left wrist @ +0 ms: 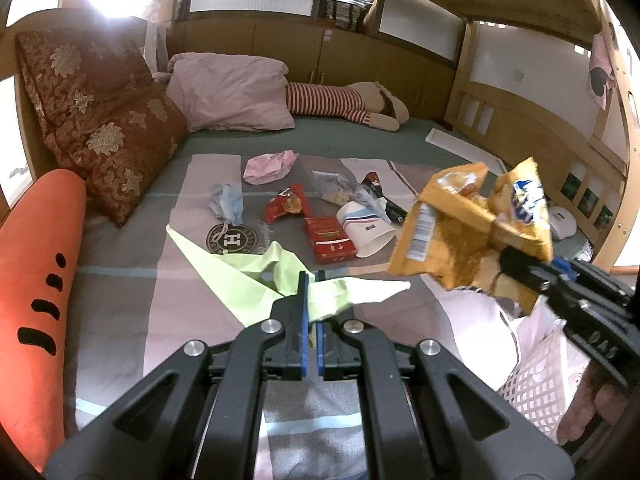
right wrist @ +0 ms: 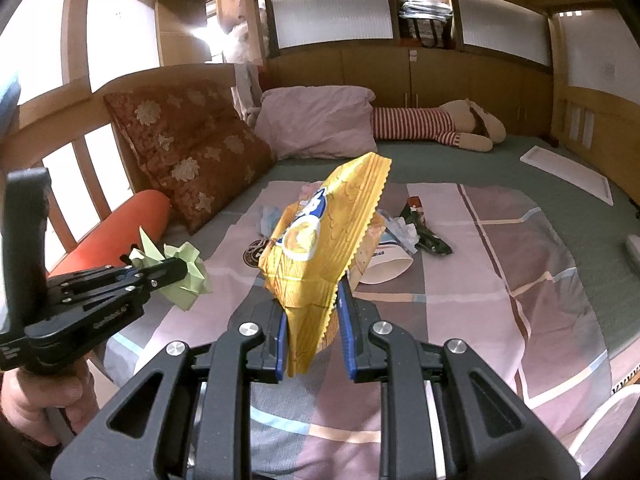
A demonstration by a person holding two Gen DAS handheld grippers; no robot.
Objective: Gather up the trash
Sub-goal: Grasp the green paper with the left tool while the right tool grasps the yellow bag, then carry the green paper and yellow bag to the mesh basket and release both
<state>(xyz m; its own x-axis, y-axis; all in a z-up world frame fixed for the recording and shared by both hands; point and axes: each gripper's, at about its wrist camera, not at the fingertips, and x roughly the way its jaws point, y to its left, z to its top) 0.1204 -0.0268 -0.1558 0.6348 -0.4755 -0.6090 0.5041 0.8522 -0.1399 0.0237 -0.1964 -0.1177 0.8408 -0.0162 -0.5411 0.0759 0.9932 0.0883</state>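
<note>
My left gripper [left wrist: 311, 280] is shut on a light green crumpled paper [left wrist: 248, 280] and holds it above the bed; it also shows in the right wrist view [right wrist: 182, 268]. My right gripper [right wrist: 314, 300] is shut on a yellow chip bag [right wrist: 320, 240], held in the air; the bag also shows in the left wrist view [left wrist: 472, 220]. On the bedspread lie a pink paper ball [left wrist: 270, 166], a blue face mask [left wrist: 228, 202], a red snack wrapper [left wrist: 286, 204], a red box [left wrist: 330, 238], a white paper cup [left wrist: 366, 228], a clear plastic wrapper [left wrist: 336, 186] and a dark wrapper [right wrist: 426, 232].
A white mesh basket [left wrist: 536, 396] stands at the lower right by the bed. A patterned red cushion [left wrist: 100, 120], an orange carrot pillow [left wrist: 36, 280], a pink pillow [left wrist: 232, 92] and a striped plush toy [left wrist: 348, 104] lie around the bed. Wooden rails [left wrist: 520, 120] enclose it.
</note>
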